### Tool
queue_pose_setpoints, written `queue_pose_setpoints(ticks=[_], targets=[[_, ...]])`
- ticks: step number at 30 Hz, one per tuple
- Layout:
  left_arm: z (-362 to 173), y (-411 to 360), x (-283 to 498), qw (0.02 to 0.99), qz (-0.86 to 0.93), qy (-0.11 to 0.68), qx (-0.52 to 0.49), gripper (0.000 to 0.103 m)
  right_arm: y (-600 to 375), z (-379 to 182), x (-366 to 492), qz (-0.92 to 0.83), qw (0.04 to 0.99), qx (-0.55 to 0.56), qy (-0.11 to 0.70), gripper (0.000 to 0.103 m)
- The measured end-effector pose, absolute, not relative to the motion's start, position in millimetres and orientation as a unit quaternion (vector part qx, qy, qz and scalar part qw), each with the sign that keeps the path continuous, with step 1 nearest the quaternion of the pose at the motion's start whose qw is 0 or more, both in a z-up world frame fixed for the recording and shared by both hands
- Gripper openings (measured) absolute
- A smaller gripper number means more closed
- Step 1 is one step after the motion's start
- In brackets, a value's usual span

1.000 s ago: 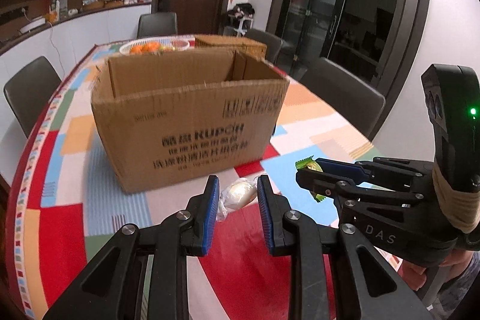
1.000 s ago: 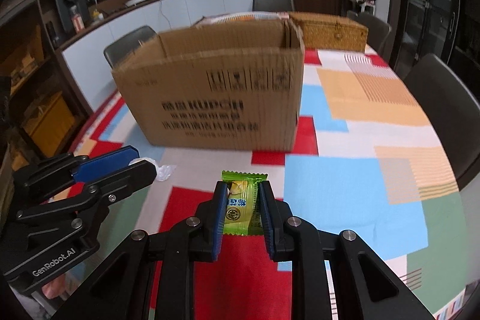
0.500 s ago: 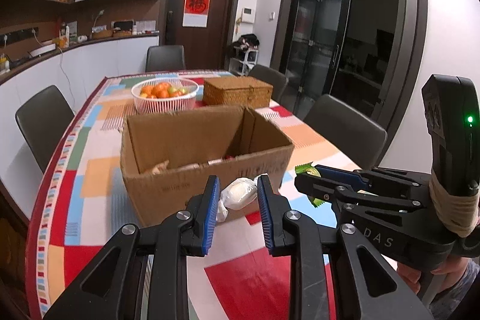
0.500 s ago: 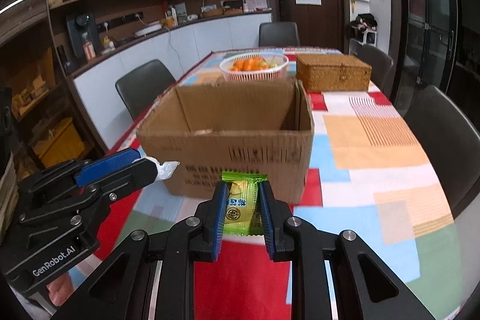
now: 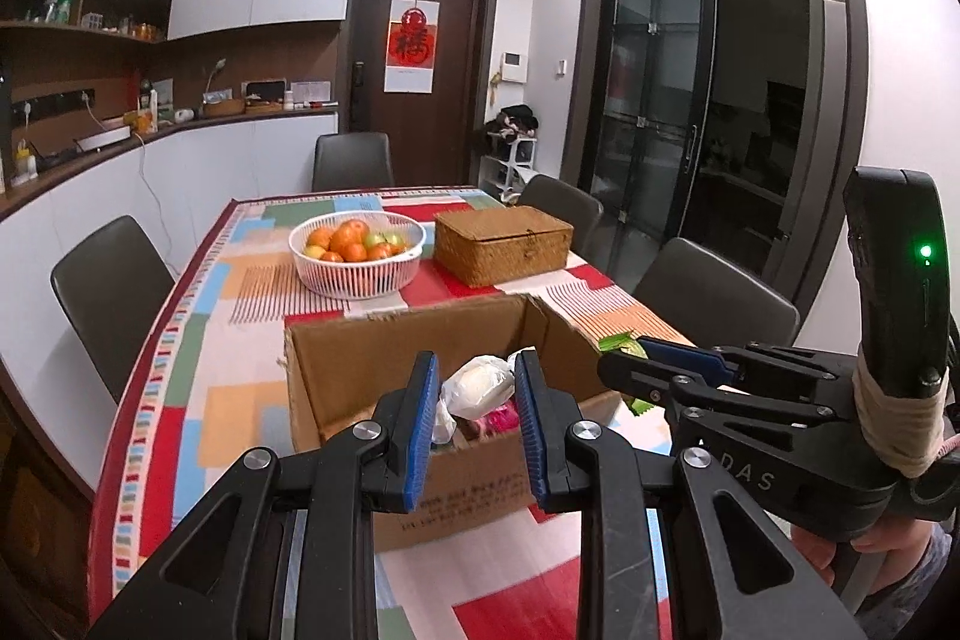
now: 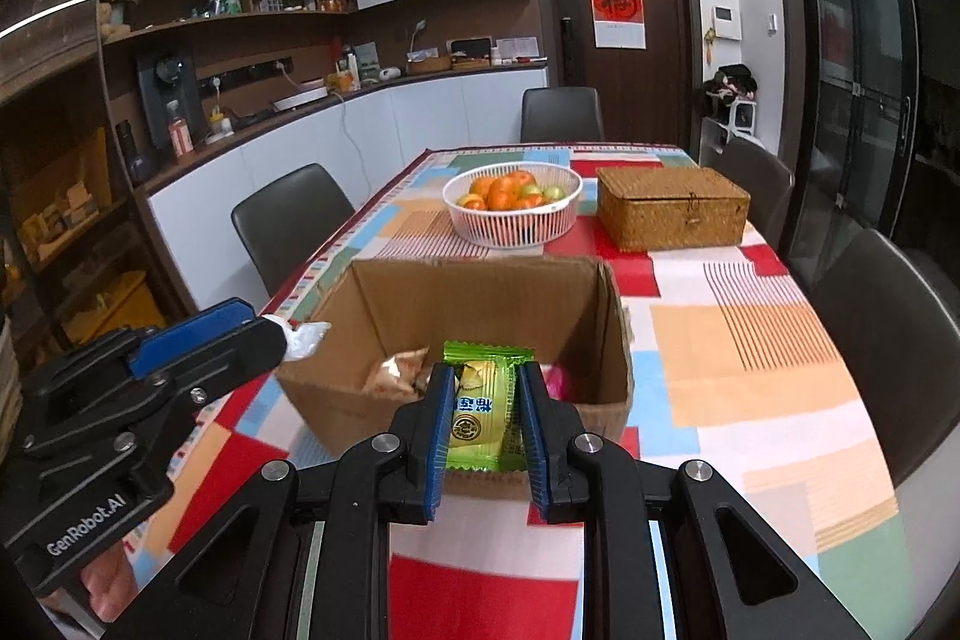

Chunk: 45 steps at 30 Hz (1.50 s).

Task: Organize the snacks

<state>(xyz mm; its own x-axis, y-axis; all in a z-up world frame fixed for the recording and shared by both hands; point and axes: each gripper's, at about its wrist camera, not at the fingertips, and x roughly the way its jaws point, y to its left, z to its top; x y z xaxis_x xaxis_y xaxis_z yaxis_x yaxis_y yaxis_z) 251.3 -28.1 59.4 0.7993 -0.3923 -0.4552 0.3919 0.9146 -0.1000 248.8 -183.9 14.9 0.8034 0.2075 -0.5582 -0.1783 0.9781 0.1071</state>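
Tongs in the left hand [image 5: 475,397] clamped a white wrapped snack [image 5: 478,389] and right tongs [image 6: 483,415] clamped a green packet [image 6: 482,409], both above the open brown cardboard box [image 6: 480,298].

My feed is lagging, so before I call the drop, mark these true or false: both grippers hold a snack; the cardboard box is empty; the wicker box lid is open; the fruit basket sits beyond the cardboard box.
1. Both grippers hold a snack. True: the left gripper is shut on a white wrapped snack, and the right gripper on a green snack packet.
2. The cardboard box is empty. False: wrapped snacks already lie inside.
3. The wicker box lid is open. False: it is closed.
4. The white fruit basket sits beyond the cardboard box. True.
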Motion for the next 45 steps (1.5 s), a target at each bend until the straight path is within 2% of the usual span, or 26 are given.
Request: queue_pose_setpoints(ticks=[9,20,23,24,27,34,38,40,44,45], targets=[[58.9,-24.4,283.4,0.948,-0.197,0.249,-0.005,0.026,-180.4,28.4,276.2,0.096,0.953,0.016,0.287,0.023],[39.0,-22.1,325.3,0.94,-0.185,0.286,-0.009,0.026,-179.1,16.9,310.2,0.095,0.948,0.009,0.304,0.023],[33.8,-22.9,333.9,0.939,-0.175,0.296,-0.002,0.027,-178.6,13.4,318.6,0.093,0.946,0.005,0.311,0.023],[33.9,-24.1,333.8,0.94,-0.169,0.298,0.001,0.031,-178.7,12.0,321.2,0.092,0.945,0.004,0.314,0.023],[32.9,-21.3,331.5,0.942,-0.158,0.296,-0.001,0.036,-180.8,7.5,327.8,0.085,0.941,0.005,0.327,0.034],[37.2,-21.6,302.1,0.95,-0.139,0.279,0.015,0.04,-183.3,7.0,310.1,0.079,0.944,0.005,0.322,0.036],[42.4,-20.0,277.5,0.955,-0.13,0.265,0.02,0.045,-186.1,12.9,288.0,0.077,0.948,0.011,0.308,0.043],[44.1,-20.0,264.2,0.958,-0.125,0.259,0.026,0.05,-187.2,17.0,271.4,0.078,0.951,0.01,0.299,0.044],[48.7,-19.1,234.9,0.963,-0.11,0.244,0.03,0.062,-190.4,23.5,242.3,0.07,0.957,0.014,0.282,0.058],[49.2,-19.4,230.1,0.963,-0.108,0.246,0.031,0.064,-191.2,25.0,232.9,0.065,0.959,0.013,0.276,0.059]])
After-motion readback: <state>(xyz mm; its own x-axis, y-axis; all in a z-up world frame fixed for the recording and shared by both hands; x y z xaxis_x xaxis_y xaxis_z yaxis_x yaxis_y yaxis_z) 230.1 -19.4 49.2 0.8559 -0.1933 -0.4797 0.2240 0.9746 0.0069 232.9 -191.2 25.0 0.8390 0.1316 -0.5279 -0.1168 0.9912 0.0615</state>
